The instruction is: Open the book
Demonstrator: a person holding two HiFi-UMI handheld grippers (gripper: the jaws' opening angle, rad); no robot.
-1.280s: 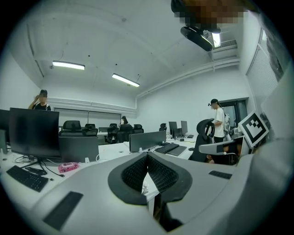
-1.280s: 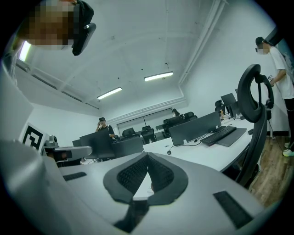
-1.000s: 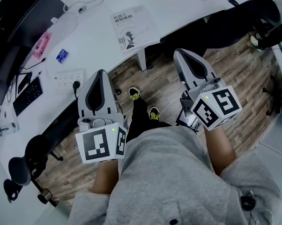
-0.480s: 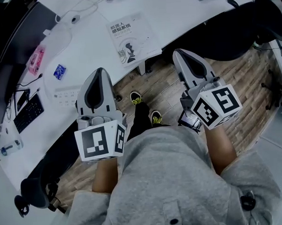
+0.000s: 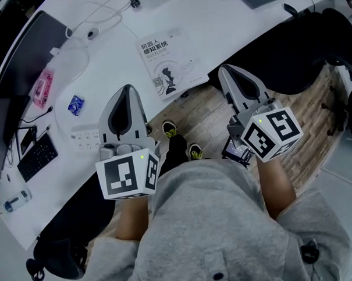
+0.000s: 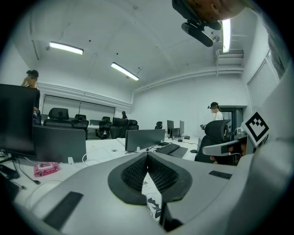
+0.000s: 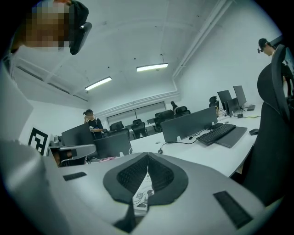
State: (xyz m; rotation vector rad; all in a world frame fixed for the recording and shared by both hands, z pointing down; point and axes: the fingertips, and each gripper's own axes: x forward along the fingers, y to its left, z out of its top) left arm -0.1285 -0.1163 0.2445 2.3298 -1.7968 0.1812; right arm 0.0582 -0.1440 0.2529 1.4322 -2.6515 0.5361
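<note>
Left tool (image 5: 127, 91) and right tool (image 5: 227, 69), in the head view, hover near the bench (image 5: 102, 47); the closed book (image 5: 171, 60) lies ahead at its edge. Left gripper view: jaws together, empty. Right gripper view: same. Approach step, I judge; next, reach the book's edge.

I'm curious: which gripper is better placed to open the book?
Probably the right gripper: its tip is beside the book's right edge, where the cover likely lifts. The left gripper is nearer the other edge.
</note>
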